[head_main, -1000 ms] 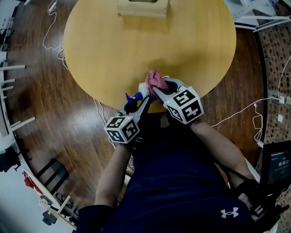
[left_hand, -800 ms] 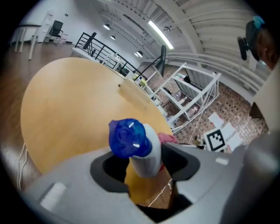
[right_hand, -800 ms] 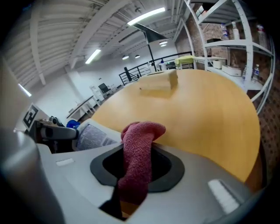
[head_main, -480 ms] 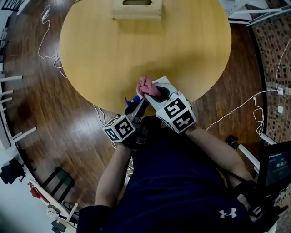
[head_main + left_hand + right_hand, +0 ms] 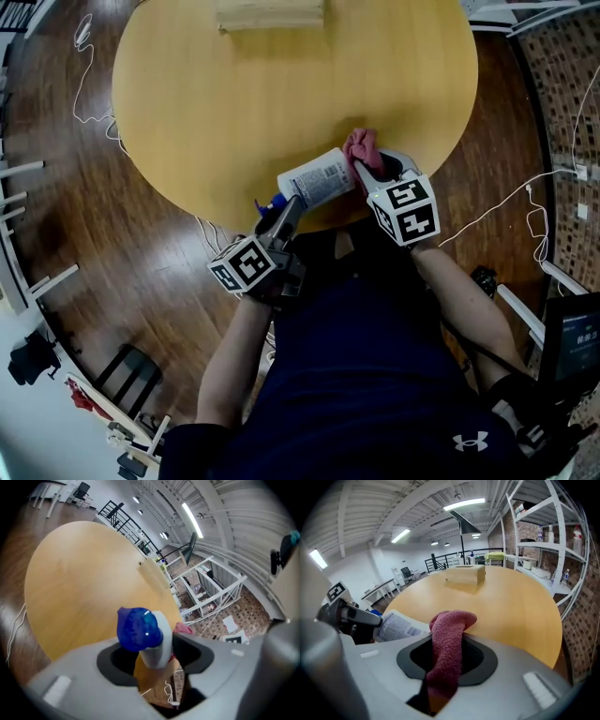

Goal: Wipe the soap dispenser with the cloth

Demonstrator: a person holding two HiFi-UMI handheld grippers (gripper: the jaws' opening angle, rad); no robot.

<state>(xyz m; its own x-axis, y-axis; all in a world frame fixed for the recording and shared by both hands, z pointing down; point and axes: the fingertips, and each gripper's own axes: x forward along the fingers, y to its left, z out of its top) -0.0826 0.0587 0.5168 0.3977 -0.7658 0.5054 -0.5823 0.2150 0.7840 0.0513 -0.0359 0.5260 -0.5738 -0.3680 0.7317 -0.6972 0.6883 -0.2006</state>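
1. While the person (image 5: 356, 394) stands at the near edge of the round table (image 5: 234, 94), the two grippers come together over that edge, and each one has something in its jaws.
2. The left gripper (image 5: 284, 214) reaches up to the table from just outside its near edge. Its jaws are closed only part way, because the neck of the soap dispenser (image 5: 317, 178) sits between them. They clamp it just under the blue pump head (image 5: 139, 629).
3. The soap dispenser is a white bottle with a printed label. It lies almost on its side above the near edge of the table. The pump end points away from the table towards the person, and the bottom end points in over the table top. Whether the bottle touches the table top, I cannot tell.
4. The right gripper (image 5: 368, 167) is over the same near edge of the table, on the person's right side. Its jaws are closed on the red cloth (image 5: 447, 648), which fills the gap between them and comes out past the tips as a rounded fold.
5. This fold is over the table top at the bottom end of the bottle, just beside it or touching it; which of the two I cannot tell.
6. A wooden box (image 5: 270, 14) stands at the far edge of the table, well apart from both grippers
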